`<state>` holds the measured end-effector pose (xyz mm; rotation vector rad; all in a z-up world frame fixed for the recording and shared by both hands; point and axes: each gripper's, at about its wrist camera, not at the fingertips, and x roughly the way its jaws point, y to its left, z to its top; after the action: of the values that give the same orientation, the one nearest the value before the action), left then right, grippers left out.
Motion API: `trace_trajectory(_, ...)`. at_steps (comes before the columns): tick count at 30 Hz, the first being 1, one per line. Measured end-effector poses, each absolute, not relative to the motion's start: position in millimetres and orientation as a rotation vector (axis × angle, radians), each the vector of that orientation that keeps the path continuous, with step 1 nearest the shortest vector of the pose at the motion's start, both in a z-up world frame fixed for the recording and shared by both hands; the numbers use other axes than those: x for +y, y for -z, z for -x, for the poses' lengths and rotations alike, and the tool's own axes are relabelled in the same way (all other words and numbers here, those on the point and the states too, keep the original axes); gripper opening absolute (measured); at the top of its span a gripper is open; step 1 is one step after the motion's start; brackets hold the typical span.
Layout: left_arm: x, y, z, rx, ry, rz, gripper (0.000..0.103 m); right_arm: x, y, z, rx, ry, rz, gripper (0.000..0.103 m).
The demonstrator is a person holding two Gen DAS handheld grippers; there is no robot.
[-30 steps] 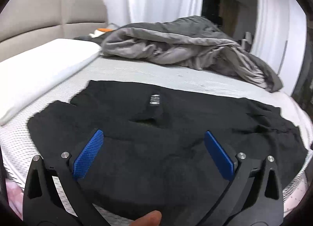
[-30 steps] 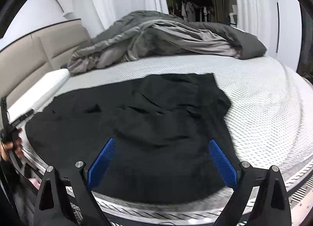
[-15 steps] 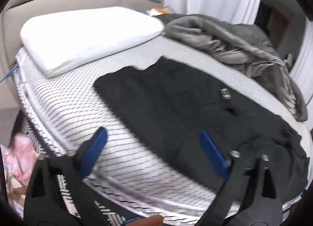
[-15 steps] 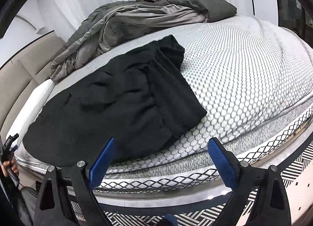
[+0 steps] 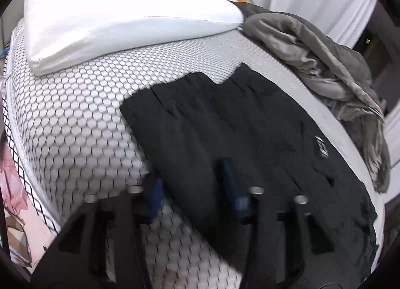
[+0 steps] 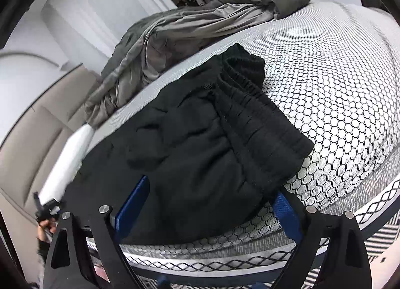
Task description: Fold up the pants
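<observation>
Since half a second ago both grippers have dropped closer to the black pants (image 5: pixel 237 139), and the left gripper (image 5: pixel 195 189) has narrowed its fingers from wide apart to a partial gap straddling the near leg hem; whether it pinches cloth I cannot tell, as it is blurred. The right gripper (image 6: pixel 207 204) stays spread wide, released, at the near waistband corner. The pants lie flat across the honeycomb mattress (image 5: pixel 75 126), near the white pillow (image 5: pixel 112 14) and grey duvet (image 6: pixel 187 29).
</observation>
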<state>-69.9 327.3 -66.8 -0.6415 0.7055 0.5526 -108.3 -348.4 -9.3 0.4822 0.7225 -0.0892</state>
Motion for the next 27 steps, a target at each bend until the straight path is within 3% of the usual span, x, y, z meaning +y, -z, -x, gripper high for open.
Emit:
trace_trajectory(3, 331.3, 67.2, 78.2, 0.681, -0.553, 0.653, 0.004, -354.5, 12.1, 115.8, 0.691, 0.097, -0.554, 0.084)
trace_trajectory(6, 328.1, 61.0, 95.1, 0.657, -0.568, 0.66, 0.001, -363.2, 16.6, 118.6, 0.672, 0.119, -0.608, 0.072)
trace_trajectory(9, 326.0, 55.9, 112.0, 0.653, -0.561, 0.639, 0.001, -369.0, 14.5, 109.3, 0.662, 0.201, -0.599, 0.026)
trace_trajectory(10, 322.8, 53.0, 111.3, 0.658, -0.562, 0.627, 0.001, -371.4, 10.8, 104.9, 0.655, 0.226, -0.589, 0.02)
trace_trajectory(14, 302.8, 47.6, 106.9, 0.696, -0.521, 0.577, 0.001, -386.0, -8.6, 89.3, 0.628, 0.329, -0.539, 0.015)
trace_trajectory(17, 286.6, 49.5, 94.5, 0.747, -0.515, 0.505, 0.001, -401.0, -5.8, 102.4, 0.651, 0.385, -0.561, 0.016)
trace_trajectory(19, 283.1, 47.6, 95.1, 0.747, -0.52, 0.492, 0.002, -405.4, 5.0, 107.7, 0.715, 0.403, -0.562, 0.021)
trace_trajectory(20, 282.2, 44.3, 98.3, 0.739, -0.519, 0.489, 0.007, -404.6, 5.6, 110.0, 0.73, 0.404, -0.558, 0.029)
trace_trajectory(21, 281.6, 40.5, 101.7, 0.738, -0.519, 0.488, 0.016, -400.7, -0.6, 113.2, 0.724, 0.406, -0.531, 0.044)
trace_trajectory(22, 280.9, 35.9, 106.2, 0.733, -0.519, 0.491, 0.022, -398.3, -7.0, 112.7, 0.715, 0.427, -0.497, 0.053)
trace_trajectory(24, 277.7, 25.5, 116.3, 0.715, -0.519, 0.483, 0.058, -390.0, -26.9, 121.4, 0.651, 0.467, -0.412, 0.077)
trace_trajectory(27, 269.7, 6.5, 127.4, 0.673, -0.47, 0.497, 0.085, -388.3, -58.1, 109.7, 0.605, 0.415, -0.367, 0.09)
